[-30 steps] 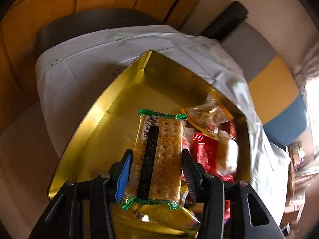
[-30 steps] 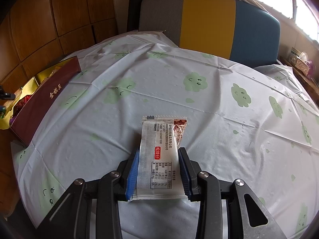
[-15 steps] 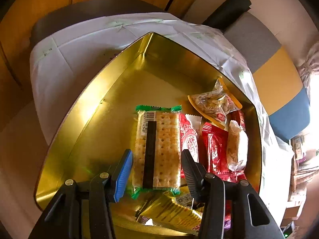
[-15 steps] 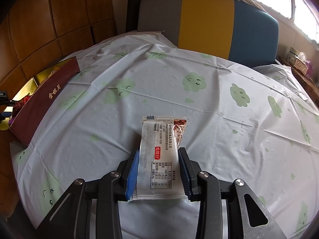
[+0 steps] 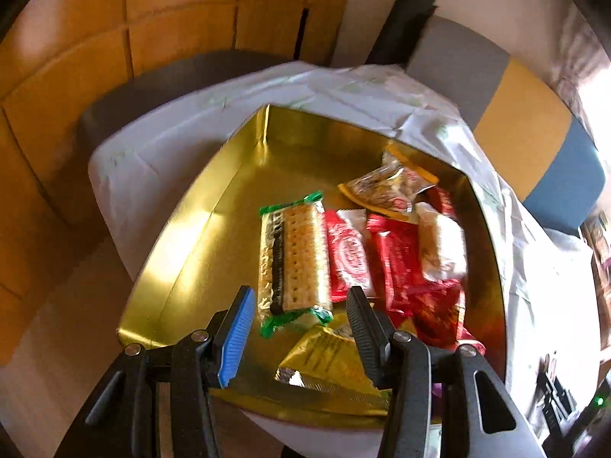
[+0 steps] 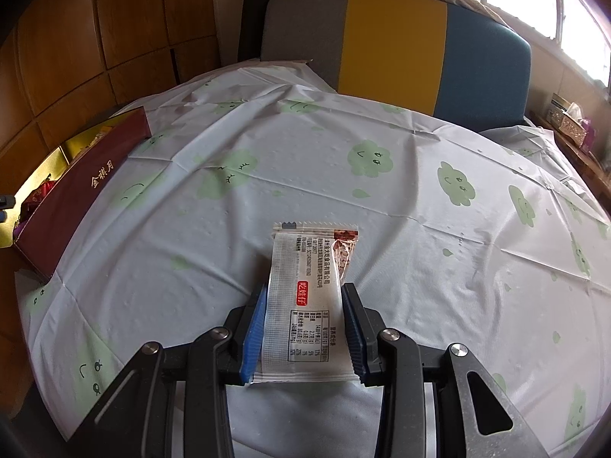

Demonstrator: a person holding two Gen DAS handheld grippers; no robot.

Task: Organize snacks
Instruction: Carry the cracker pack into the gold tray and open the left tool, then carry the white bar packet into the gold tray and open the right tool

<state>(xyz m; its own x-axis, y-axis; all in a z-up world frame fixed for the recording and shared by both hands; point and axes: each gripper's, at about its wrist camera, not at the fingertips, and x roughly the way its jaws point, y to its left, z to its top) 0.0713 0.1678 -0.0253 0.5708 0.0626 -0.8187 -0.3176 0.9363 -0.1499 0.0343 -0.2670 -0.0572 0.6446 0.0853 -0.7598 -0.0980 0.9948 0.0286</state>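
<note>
A gold-lined box (image 5: 179, 244) holds several snack packets. A cracker packet with green ends (image 5: 292, 261) lies flat in it, beside red packets (image 5: 349, 253) and a peanut bag (image 5: 389, 187). My left gripper (image 5: 299, 307) is open above the box, just behind the cracker packet and apart from it. My right gripper (image 6: 303, 311) is shut on a white snack packet (image 6: 305, 297) with a red label, held just above the tablecloth. The box's dark red side (image 6: 76, 191) shows at the far left of the right wrist view.
A white tablecloth with green cloud faces (image 6: 382, 175) covers the round table. A grey, yellow and blue chair back (image 6: 393, 45) stands behind it. A gold foil packet (image 5: 328, 362) lies at the box's near end. Wood panelling (image 5: 95, 38) lines the wall.
My left gripper opened and let go of the cracker packet, which now lies in the box, then drew back. My right gripper has stayed still with its packet.
</note>
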